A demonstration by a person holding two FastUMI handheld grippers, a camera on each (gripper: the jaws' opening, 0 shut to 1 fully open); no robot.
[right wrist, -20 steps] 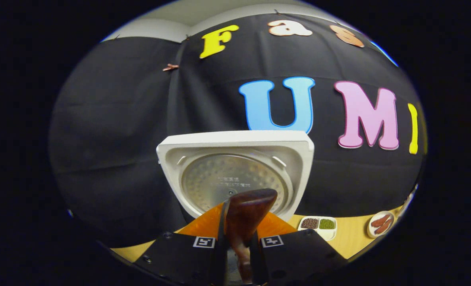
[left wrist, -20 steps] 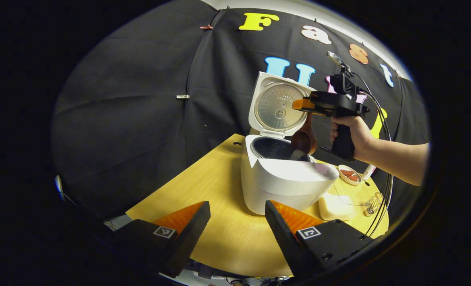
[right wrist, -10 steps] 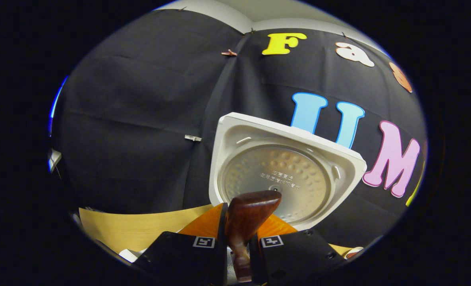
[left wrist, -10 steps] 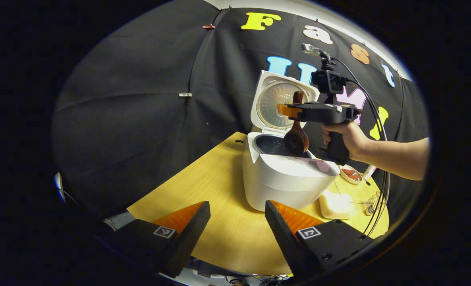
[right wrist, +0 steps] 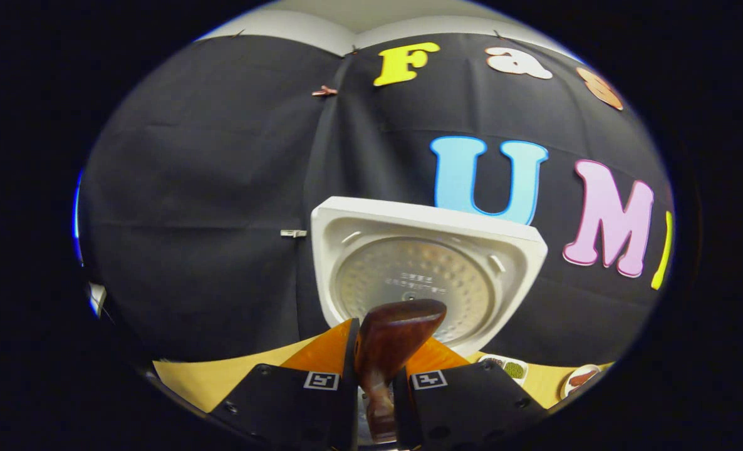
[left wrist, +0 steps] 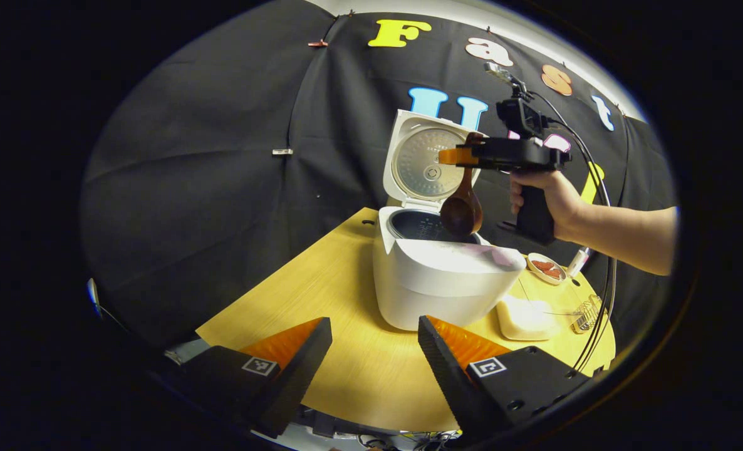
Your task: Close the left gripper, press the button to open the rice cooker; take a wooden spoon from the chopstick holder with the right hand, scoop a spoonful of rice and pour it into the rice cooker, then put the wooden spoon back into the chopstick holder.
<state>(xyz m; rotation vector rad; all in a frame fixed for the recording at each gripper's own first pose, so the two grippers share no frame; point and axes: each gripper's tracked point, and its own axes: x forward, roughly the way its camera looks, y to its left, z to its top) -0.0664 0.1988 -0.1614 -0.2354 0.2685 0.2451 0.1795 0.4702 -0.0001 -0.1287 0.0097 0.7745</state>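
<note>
The white rice cooker (left wrist: 440, 285) stands on the wooden table with its lid (left wrist: 418, 160) swung up. Over its dark inner pot (left wrist: 418, 225) hangs the wooden spoon (left wrist: 461, 212), bowl downward, handle pinched in my right gripper (left wrist: 450, 155), which a hand (left wrist: 550, 200) holds level. In the right gripper view the gripper (right wrist: 378, 351) is shut on the spoon's handle (right wrist: 390, 335), facing the lid's metal inner plate (right wrist: 418, 285). My left gripper (left wrist: 374, 351) sits open above the table's near edge, short of the cooker, holding nothing.
Right of the cooker lie a small dish of red pieces (left wrist: 547, 268), a pale block (left wrist: 525, 316) and a wire rack (left wrist: 586, 315). A divided dish of beans (right wrist: 509, 368) and a plate (right wrist: 578, 378) show low right. Bare tabletop (left wrist: 321, 275) extends left of the cooker.
The spoon was tipped into the pot with rice at its bowl; the right gripper has lifted it and it now hangs above the pot's rim. The left gripper has barely moved.
</note>
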